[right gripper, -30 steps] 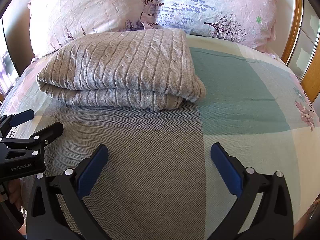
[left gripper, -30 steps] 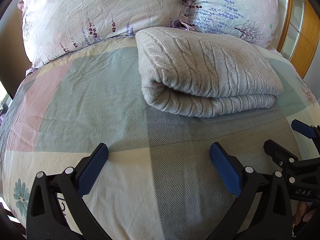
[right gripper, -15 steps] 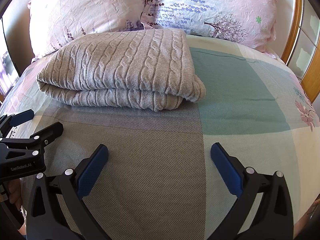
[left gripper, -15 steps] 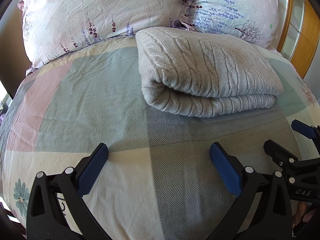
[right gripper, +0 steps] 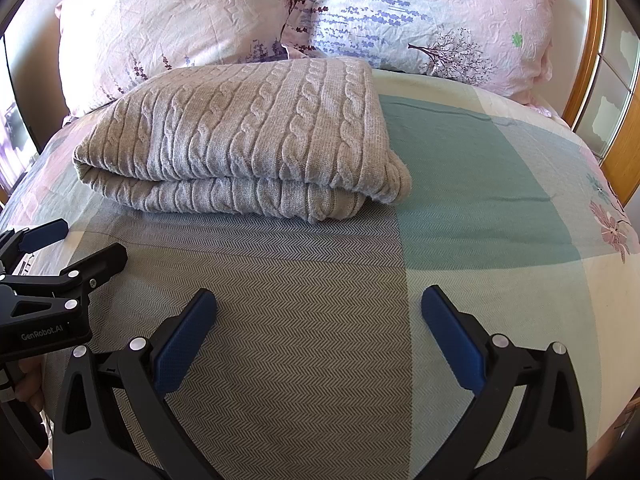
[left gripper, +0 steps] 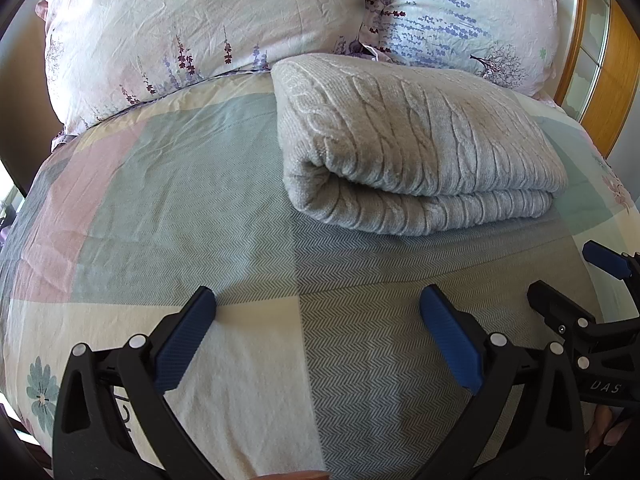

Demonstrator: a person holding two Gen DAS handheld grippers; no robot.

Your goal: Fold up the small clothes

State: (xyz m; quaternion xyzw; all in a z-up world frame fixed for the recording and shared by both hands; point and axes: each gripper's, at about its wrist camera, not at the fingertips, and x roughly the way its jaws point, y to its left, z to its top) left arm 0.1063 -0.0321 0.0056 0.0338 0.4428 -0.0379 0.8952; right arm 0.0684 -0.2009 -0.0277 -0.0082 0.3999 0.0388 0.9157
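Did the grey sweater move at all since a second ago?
No. The sweater sits in the same spot against the pillows in both views.

My two wrist views sit low over the bed (left gripper: 240, 208), side by side, facing the pillows (right gripper: 432, 20); both share the folded sweater (left gripper: 400, 140).

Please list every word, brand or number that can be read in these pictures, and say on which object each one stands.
"GenRobot.AI": white print on the black body of the left gripper, seen in the right wrist view.
"DAS": white letters on the black body of the right gripper, seen in the left wrist view; possibly part of a longer word.
Dark letters on the bedspread behind the left finger: mostly hidden, not readable.
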